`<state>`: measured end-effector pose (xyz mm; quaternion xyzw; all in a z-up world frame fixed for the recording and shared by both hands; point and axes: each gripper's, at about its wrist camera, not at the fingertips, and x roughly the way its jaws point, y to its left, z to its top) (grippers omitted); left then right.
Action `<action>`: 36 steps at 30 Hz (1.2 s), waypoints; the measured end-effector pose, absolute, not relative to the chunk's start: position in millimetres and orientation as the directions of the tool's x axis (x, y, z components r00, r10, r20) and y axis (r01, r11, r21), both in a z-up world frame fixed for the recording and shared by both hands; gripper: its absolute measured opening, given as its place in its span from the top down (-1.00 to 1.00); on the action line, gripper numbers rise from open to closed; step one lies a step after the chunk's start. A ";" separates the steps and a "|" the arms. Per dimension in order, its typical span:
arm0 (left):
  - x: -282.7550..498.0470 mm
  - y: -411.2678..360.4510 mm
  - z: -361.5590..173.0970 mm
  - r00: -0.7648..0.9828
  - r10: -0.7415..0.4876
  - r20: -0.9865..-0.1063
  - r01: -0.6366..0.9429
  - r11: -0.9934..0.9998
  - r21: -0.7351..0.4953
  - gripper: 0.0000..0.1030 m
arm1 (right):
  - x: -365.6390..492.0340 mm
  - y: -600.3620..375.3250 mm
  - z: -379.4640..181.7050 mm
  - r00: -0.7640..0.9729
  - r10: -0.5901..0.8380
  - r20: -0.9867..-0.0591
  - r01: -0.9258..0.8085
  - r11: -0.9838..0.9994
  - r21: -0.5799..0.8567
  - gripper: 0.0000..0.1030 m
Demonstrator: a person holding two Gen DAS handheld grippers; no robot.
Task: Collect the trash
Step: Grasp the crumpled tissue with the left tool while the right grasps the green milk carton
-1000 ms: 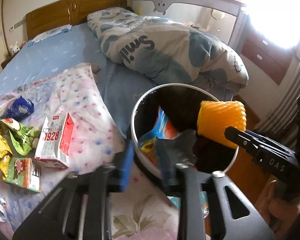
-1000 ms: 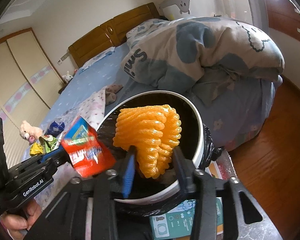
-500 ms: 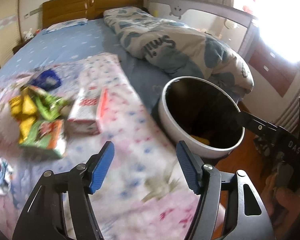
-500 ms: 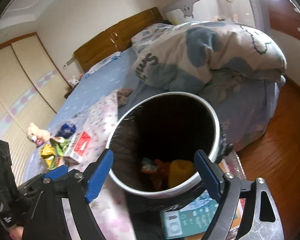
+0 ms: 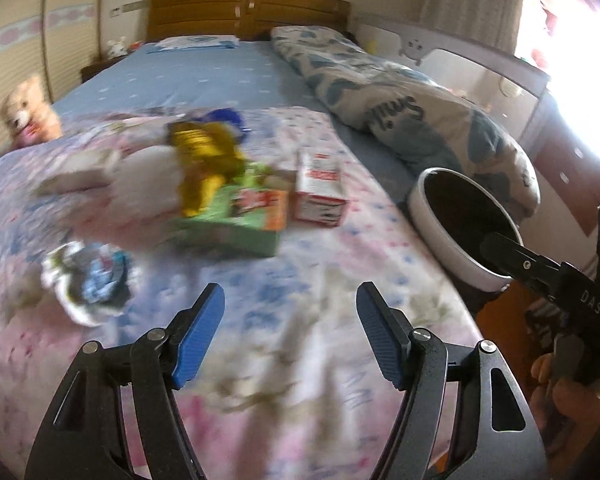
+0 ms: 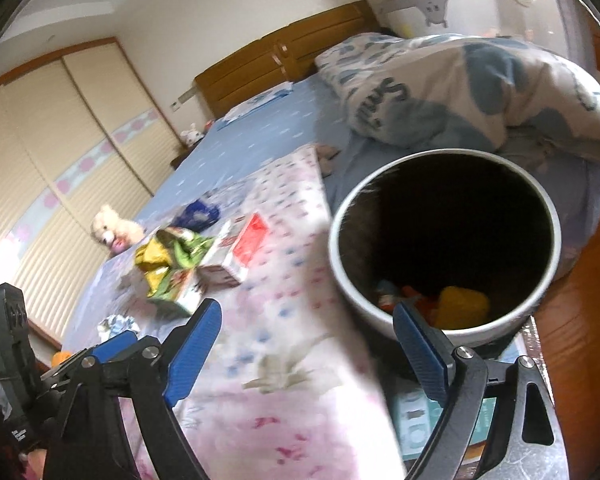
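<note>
Blue-padded and spread with nothing between its jaws, the left gripper (image 5: pixel 290 334) hovers above the pink floral blanket (image 5: pixel 320 280), facing the litter it can reach. Just ahead lie a crumpled wrapper (image 5: pixel 88 282), a green carton (image 5: pixel 240 220) and a red-and-white carton (image 5: pixel 320 190). Equally spread and empty, the right gripper (image 6: pixel 308 348) faces the white bin (image 6: pixel 444 256) at the bedside, where an orange piece (image 6: pixel 462 306) lies.
</note>
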<state>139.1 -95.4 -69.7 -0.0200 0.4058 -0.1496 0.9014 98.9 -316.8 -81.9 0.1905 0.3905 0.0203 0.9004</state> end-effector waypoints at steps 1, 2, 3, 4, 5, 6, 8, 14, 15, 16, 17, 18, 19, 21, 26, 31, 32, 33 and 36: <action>137.9 -87.2 -70.3 0.629 -0.278 -0.726 0.238 0.958 -0.160 -0.36 | 100.5 -310.4 -82.9 0.690 0.191 -0.698 0.104 0.928 0.358 -0.73; 137.3 -81.0 -70.6 0.631 -0.271 -0.727 0.225 0.961 -0.163 -0.35 | 100.8 -306.6 -83.7 0.688 0.196 -0.699 0.099 0.928 0.358 -0.73; 136.0 -72.4 -71.7 0.633 -0.262 -0.729 0.208 0.964 -0.166 -0.36 | 102.8 -299.8 -85.2 0.684 0.208 -0.699 0.088 0.928 0.362 -0.73; 135.3 -64.9 -72.8 0.634 -0.254 -0.730 0.194 0.967 -0.167 -0.36 | 104.1 -295.4 -86.3 0.682 0.215 -0.700 0.082 0.928 0.364 -0.73; 134.9 -60.4 -73.7 0.635 -0.248 -0.732 0.184 0.968 -0.168 -0.36 | 104.0 -291.8 -87.0 0.680 0.219 -0.700 0.077 0.928 0.365 -0.73; 133.6 -52.0 -74.9 0.637 -0.237 -0.733 0.167 0.971 -0.169 -0.36 | 104.9 -284.5 -88.6 0.675 0.231 -0.701 0.064 0.928 0.367 -0.73; 132.6 -40.6 -76.7 0.640 -0.222 -0.736 0.142 0.975 -0.171 -0.36 | 105.6 -275.2 -89.8 0.669 0.246 -0.702 0.046 0.928 0.370 -0.73; 131.1 -1.5 -82.7 0.642 -0.180 -0.745 0.058 0.981 -0.186 -0.36 | 114.8 -240.1 -97.5 0.631 0.309 -0.711 -0.034 0.928 0.372 -0.73; 131.2 4.8 -83.6 0.642 -0.171 -0.747 0.043 0.981 -0.188 -0.36 | 116.5 -234.5 -98.3 0.625 0.320 -0.712 -0.047 0.926 0.374 -0.73; 131.9 8.9 -84.0 0.643 -0.167 -0.748 0.033 0.981 -0.190 -0.36 | 118.3 -231.0 -99.6 0.620 0.327 -0.713 -0.056 0.925 0.375 -0.73; 132.0 13.7 -85.1 0.642 -0.163 -0.749 0.024 0.981 -0.193 -0.36 | 121.3 -224.5 -101.1 0.612 0.338 -0.715 -0.074 0.925 0.374 -0.73; 133.0 18.5 -85.7 0.642 -0.157 -0.750 0.014 0.981 -0.193 -0.36 | 122.8 -220.1 -101.9 0.606 0.347 -0.716 -0.087 0.923 0.374 -0.73; 134.0 23.2 -86.4 0.641 -0.152 -0.752 0.005 0.981 -0.194 -0.36 | 124.7 -215.5 -102.7 0.600 0.356 -0.716 -0.101 0.922 0.373 -0.73; 136.8 30.9 -87.9 0.638 -0.144 -0.756 -0.009 0.981 -0.195 -0.36 | 131.4 -203.2 -105.3 0.584 0.376 -0.720 -0.145 0.921 0.363 -0.73; 150.3 45.0 -92.1 0.624 -0.135 -0.770 -0.030 0.980 -0.196 -0.36 | 148.7 -180.6 -110.6 0.552 0.397 -0.734 -0.228 0.918 0.325 -0.73; 164.7 53.0 -98.0 0.603 -0.143 -0.785 -0.038 0.978 -0.207 -0.36 | 170.3 -169.0 -115.8 0.530 0.396 -0.750 -0.281 0.916 0.286 -0.73; 167.5 54.3 -99.3 0.599 -0.146 -0.788 -0.037 0.977 -0.209 -0.36 | 174.8 -167.2 -117.1 0.527 0.394 -0.753 -0.290 0.916 0.276 -0.73; 170.2 54.9 -100.6 0.594 -0.148 -0.791 -0.037 0.977 -0.211 -0.36 | 181.1 -165.3 -119.1 0.519 0.396 -0.758 -0.304 0.914 0.269 -0.73; 177.7 55.9 -104.3 0.583 -0.150 -0.799 -0.035 0.977 -0.209 -0.35 | 192.7 -162.4 -124.9 0.508 0.385 -0.771 -0.325 0.914 0.243 -0.73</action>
